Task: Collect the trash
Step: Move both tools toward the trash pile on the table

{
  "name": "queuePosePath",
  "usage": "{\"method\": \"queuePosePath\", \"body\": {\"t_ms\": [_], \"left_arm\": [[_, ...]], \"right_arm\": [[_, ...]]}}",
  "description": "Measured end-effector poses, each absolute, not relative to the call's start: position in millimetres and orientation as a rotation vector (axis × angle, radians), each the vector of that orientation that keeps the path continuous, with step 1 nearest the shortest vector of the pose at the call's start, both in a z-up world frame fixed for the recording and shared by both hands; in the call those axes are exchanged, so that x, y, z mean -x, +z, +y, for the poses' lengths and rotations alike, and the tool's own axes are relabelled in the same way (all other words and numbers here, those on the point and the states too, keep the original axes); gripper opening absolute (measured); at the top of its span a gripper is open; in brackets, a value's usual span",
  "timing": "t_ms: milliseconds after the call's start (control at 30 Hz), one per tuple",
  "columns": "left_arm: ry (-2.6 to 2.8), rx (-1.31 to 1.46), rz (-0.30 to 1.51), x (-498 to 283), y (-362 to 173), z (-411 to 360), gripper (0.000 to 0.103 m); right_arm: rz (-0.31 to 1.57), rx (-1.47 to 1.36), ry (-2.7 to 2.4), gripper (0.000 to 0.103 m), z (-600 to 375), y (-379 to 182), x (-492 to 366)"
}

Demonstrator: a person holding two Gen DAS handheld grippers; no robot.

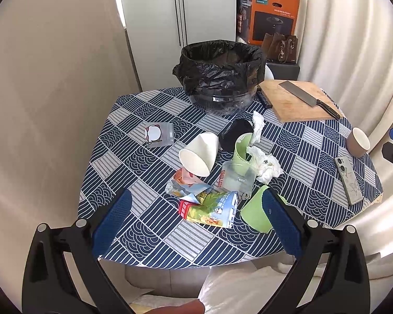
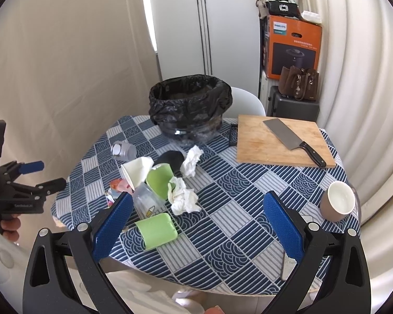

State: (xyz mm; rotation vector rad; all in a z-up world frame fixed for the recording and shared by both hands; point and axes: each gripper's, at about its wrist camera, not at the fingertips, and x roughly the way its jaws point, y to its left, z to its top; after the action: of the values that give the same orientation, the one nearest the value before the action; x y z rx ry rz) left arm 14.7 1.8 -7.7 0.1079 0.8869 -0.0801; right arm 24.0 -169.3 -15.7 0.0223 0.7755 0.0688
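Observation:
A trash bin lined with a black bag point(image 1: 220, 76) point(image 2: 190, 102) stands at the table's far side. A pile of trash lies mid-table: a tipped white paper cup point(image 1: 199, 154) point(image 2: 136, 170), green cups point(image 1: 242, 147) point(image 2: 158, 180) point(image 1: 255, 213) point(image 2: 157, 230), a clear plastic cup point(image 1: 237, 178) point(image 2: 146, 201), crumpled tissues point(image 1: 266, 164) point(image 2: 183, 198), snack wrappers point(image 1: 209, 208). My left gripper point(image 1: 196, 219) is open above the near edge, before the wrappers. My right gripper point(image 2: 197, 221) is open above the table's near side, right of the pile.
A cutting board point(image 1: 298, 99) point(image 2: 283, 141) with a cleaver point(image 1: 309, 99) point(image 2: 293, 138) lies at the back right. A brown paper cup point(image 1: 357, 141) point(image 2: 338, 201) and a phone point(image 1: 349, 180) sit at the right. A grey pouch point(image 1: 158, 133) point(image 2: 123, 149) lies left.

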Motion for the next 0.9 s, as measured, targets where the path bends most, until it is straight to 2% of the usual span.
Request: {"method": "queuePosePath", "body": {"t_ms": [900], "left_arm": [[-0.055, -0.113, 0.897, -10.9, -18.1, 3.9, 0.097]], "right_arm": [[0.797, 0.044, 0.079, 0.095, -154.1, -20.7, -23.1]]}}
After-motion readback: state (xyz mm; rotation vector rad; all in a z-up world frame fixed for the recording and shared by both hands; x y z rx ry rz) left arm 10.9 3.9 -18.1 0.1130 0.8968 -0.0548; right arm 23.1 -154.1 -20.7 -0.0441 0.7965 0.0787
